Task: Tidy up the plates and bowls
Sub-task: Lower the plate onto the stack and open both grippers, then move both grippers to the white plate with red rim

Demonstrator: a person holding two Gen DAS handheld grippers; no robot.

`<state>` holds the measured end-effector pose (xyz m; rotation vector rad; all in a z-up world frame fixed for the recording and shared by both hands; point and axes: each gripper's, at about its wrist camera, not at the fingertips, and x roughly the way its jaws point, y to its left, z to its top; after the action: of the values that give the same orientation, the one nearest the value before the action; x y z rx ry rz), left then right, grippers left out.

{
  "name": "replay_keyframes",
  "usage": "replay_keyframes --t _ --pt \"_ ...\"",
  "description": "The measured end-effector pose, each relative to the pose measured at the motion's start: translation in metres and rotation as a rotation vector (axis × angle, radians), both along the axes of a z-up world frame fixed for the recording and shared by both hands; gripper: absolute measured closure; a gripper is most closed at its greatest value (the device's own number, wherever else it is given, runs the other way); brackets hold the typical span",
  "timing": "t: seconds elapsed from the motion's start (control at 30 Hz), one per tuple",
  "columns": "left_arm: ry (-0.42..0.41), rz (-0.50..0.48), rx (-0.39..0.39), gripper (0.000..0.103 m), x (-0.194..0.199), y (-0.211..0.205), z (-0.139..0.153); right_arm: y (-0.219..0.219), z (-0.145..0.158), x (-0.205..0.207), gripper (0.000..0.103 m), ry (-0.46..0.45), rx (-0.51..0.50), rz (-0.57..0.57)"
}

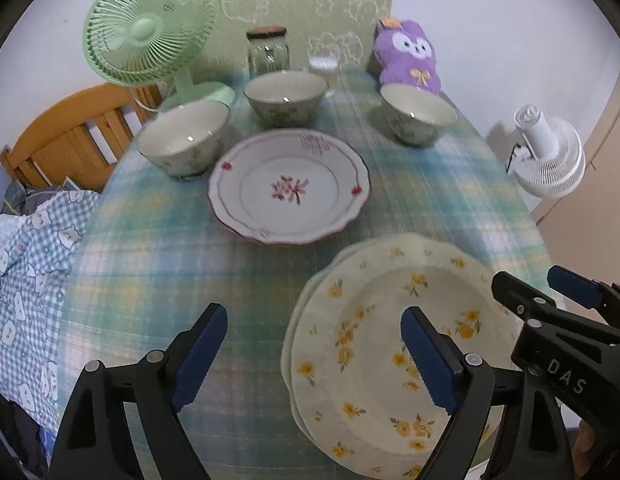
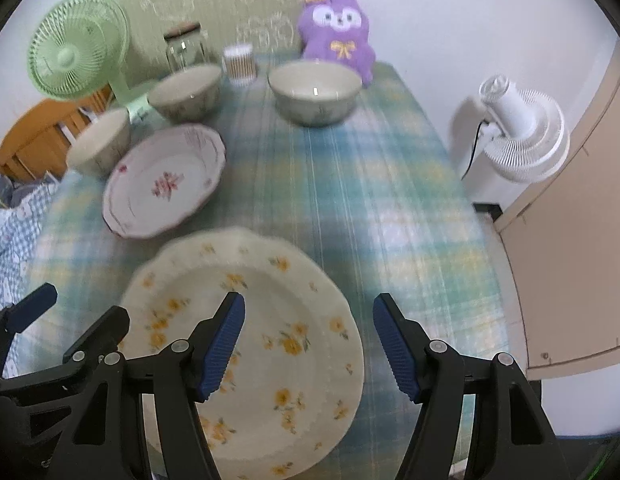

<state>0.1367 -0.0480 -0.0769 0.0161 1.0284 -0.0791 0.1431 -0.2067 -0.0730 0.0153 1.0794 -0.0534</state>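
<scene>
**Both tongs open, nothing held**

Left gripper [image 1: 314,354] and right gripper [image 2: 307,346] hover with jaws apart, empty, over the yellow plates [image 1: 394,360], stacked at 5 o'clock, likely as the collecting pile. The pink plate [image 1: 289,186] lies alone at centre; three bowls [image 1: 184,138] [image 1: 285,97] [image 1: 418,113] stand separately from 10 to 1 o'clock, unstacked.

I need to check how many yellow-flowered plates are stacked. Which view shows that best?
The left wrist view: the yellow-flowered plate shows a second scalloped rim peeking out along its left edge. The right wrist view shows the same plate blurred, with any lower rim indistinct.
</scene>
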Motion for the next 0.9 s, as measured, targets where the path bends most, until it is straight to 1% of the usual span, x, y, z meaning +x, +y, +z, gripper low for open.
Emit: replay_keyframes --t 0.13,0.27,0.4,0.47,0.6,0.77,0.9 --pt "-0.031 0.033 -0.011 0.013 0.006 0.011 0.013 0.007 0.018 0.007 0.033 -0.048 0.012 0.012" --pt "-0.059 0.061 0.003 0.013 0.015 0.018 0.027 0.016 0.03 0.018 0.033 -0.085 0.009 0.028" --pt "-0.077 0.088 0.019 0.014 0.032 0.023 0.029 0.025 0.036 0.037 0.033 -0.122 0.01 0.049" --pt "-0.087 0.108 0.027 0.015 0.043 0.027 0.027 0.027 0.035 0.049 0.033 -0.136 0.028 0.065" --pt "-0.089 0.161 0.023 0.017 0.066 0.037 0.022 0.036 0.027 0.082 0.033 -0.122 0.072 0.11" --pt "-0.058 0.188 0.071 0.018 0.094 0.041 0.006 0.049 0.013 0.119 0.033 -0.104 0.108 0.16" --pt "-0.052 0.18 0.074 0.018 0.112 0.044 -0.005 0.061 0.0 0.143 0.033 -0.1 0.086 0.199"
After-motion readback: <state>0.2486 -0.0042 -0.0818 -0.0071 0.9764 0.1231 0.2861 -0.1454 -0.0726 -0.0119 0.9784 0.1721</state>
